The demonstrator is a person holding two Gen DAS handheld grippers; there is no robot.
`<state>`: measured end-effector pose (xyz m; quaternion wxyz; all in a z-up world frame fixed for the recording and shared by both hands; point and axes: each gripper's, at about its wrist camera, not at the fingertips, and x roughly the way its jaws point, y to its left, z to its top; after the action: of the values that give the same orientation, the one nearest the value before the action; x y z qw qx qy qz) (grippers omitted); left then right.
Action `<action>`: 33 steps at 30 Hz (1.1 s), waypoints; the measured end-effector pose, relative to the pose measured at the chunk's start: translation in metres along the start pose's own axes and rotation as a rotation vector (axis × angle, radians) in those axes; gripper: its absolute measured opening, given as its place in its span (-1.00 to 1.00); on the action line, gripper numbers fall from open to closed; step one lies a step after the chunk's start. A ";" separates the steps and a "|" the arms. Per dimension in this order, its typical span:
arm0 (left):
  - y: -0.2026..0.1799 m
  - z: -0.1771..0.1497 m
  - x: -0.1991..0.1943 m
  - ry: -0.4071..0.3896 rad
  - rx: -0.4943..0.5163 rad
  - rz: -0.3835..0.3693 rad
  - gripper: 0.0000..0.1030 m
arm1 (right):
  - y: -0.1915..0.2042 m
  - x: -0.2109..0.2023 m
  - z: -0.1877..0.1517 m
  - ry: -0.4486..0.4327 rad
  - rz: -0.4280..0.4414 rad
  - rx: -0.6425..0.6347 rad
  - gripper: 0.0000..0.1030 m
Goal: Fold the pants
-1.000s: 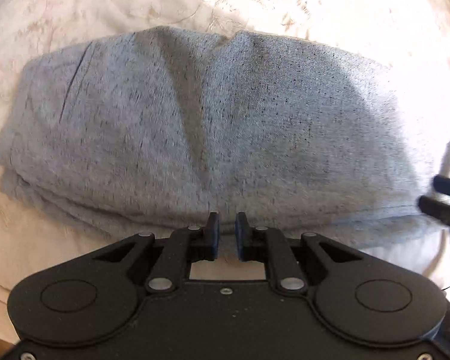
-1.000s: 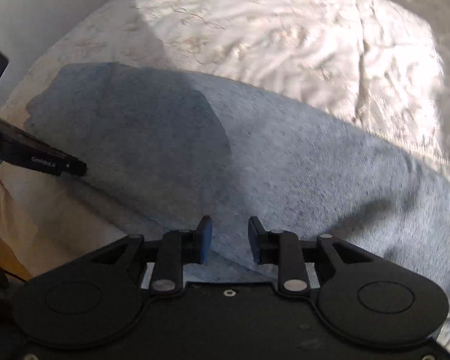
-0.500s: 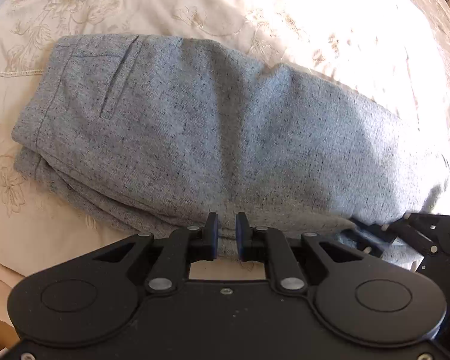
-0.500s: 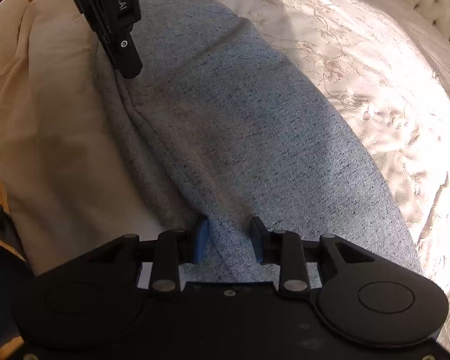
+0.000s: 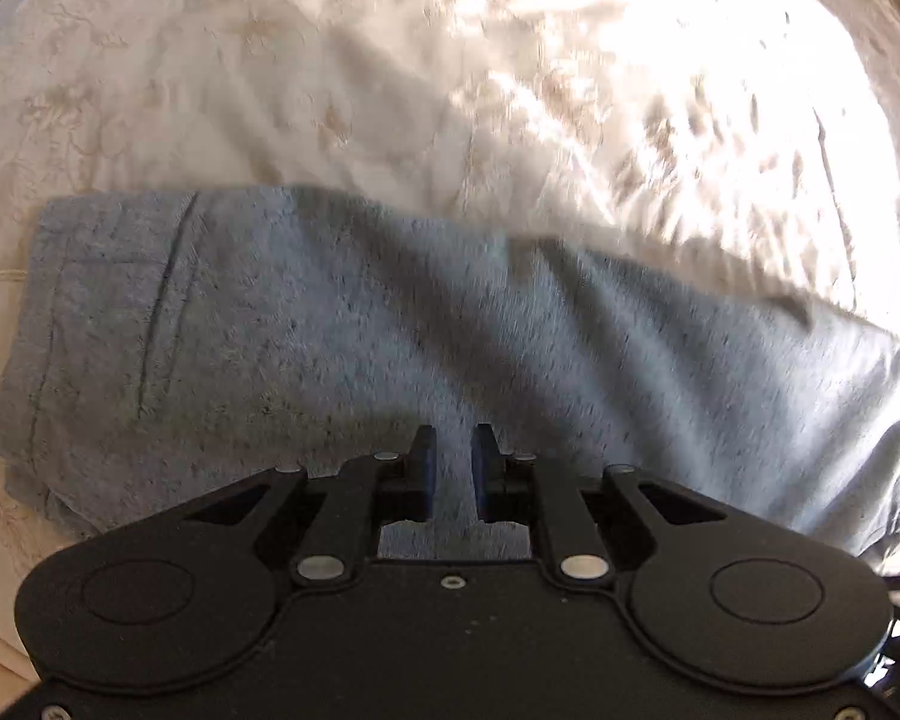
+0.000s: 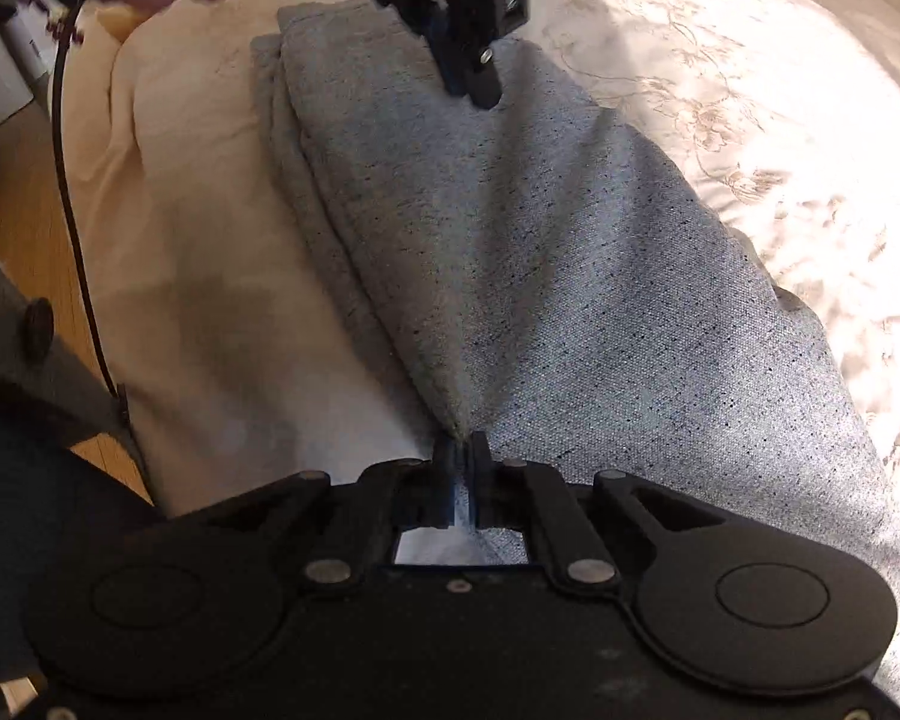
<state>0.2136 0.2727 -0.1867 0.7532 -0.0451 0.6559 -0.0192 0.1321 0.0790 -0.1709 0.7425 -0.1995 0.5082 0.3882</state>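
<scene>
Grey pants lay folded lengthwise on a bed, pinched by one hand-held gripper.

The bed carried a cream embroidered cover, sunlit at the far side and washed out there; wood floor showed beside it in the right wrist view, with a black cable hanging over the bed edge. The pants ran along the near bed edge, a pocket seam visible at their left end in the left wrist view. The right hand-held gripper was closed on a raised fold of the pants. The left hand-held gripper stood narrowly parted over the cloth; its tip touched the pants in the right wrist view. The left wrist view was motion-blurred, and the pants' right end was cut off.
</scene>
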 end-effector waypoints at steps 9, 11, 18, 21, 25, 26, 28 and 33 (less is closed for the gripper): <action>0.022 -0.054 0.028 0.103 -0.057 -0.072 -0.63 | -0.131 -0.028 0.049 -0.174 0.023 0.582 -0.42; 0.025 -0.052 0.032 0.112 -0.078 -0.071 -0.63 | -0.165 -0.019 0.055 -0.181 0.034 0.715 -0.42; 0.014 -0.057 0.034 0.087 -0.020 -0.026 -0.63 | -0.228 0.057 0.071 0.035 0.118 0.878 -0.41; 0.013 -0.061 0.032 0.075 -0.033 -0.026 -0.63 | -0.220 0.069 0.064 0.098 0.198 0.872 -0.41; 0.007 -0.063 0.007 0.047 -0.009 -0.006 -0.64 | -0.188 0.047 0.057 0.080 0.243 0.769 -0.42; 0.000 -0.063 -0.004 0.016 0.009 0.011 -0.64 | -0.181 0.043 0.056 0.072 0.236 0.736 -0.49; -0.009 -0.051 -0.029 -0.074 0.054 0.032 -0.64 | -0.171 0.038 0.055 0.060 0.220 0.696 -0.60; -0.024 0.007 -0.057 -0.209 0.040 -0.026 -0.62 | -0.130 0.035 0.039 0.040 0.144 0.528 -0.73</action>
<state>0.2133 0.2538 -0.1273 0.8181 -0.0402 0.5725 -0.0374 0.2627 0.0388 -0.2001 0.7290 0.0301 0.6192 0.2903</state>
